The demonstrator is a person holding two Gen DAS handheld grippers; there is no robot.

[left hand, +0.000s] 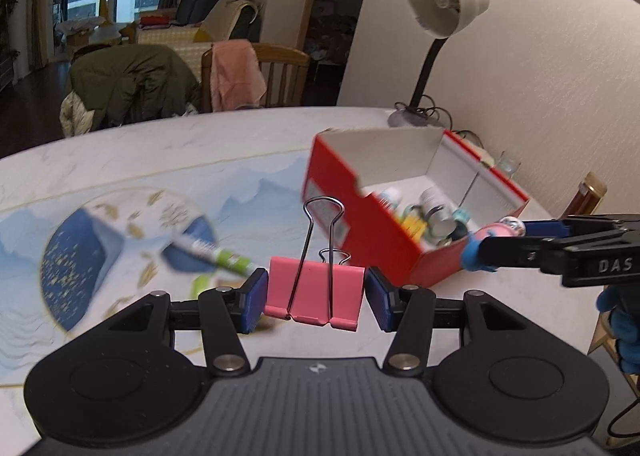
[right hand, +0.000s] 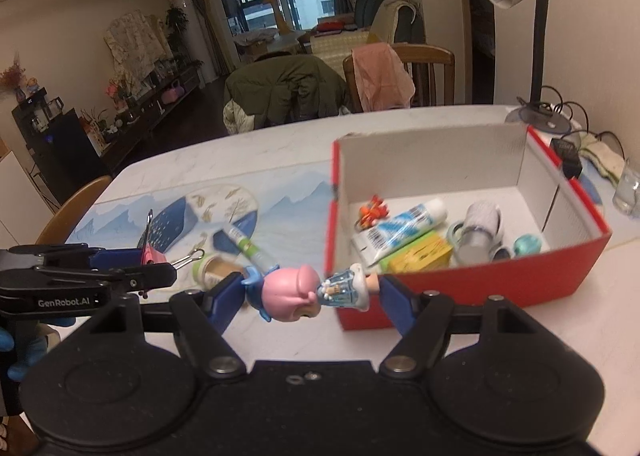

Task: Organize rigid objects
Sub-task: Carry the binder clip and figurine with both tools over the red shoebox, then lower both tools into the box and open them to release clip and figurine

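My left gripper [left hand: 316, 296] is shut on a pink binder clip [left hand: 314, 294], held above the table left of the red box [left hand: 384, 232]. It also shows in the right wrist view [right hand: 150, 256]. My right gripper [right hand: 312, 290] is shut on a small toy figure [right hand: 308, 292] with a pink head and a pale blue dress, just in front of the red box [right hand: 500, 284]. The figure also shows in the left wrist view [left hand: 492, 238]. The box holds a toothpaste tube [right hand: 404, 226], a yellow packet [right hand: 420, 258], a mug [right hand: 480, 230] and several small items.
A green-and-white pen [right hand: 250, 246] and a round green-rimmed lid [right hand: 214, 270] lie on the blue patterned mat [right hand: 224, 212]. A desk lamp [right hand: 532, 36] stands behind the box, a glass [right hand: 626, 192] at the far right. Chairs with clothes [right hand: 380, 76] line the table's far edge.
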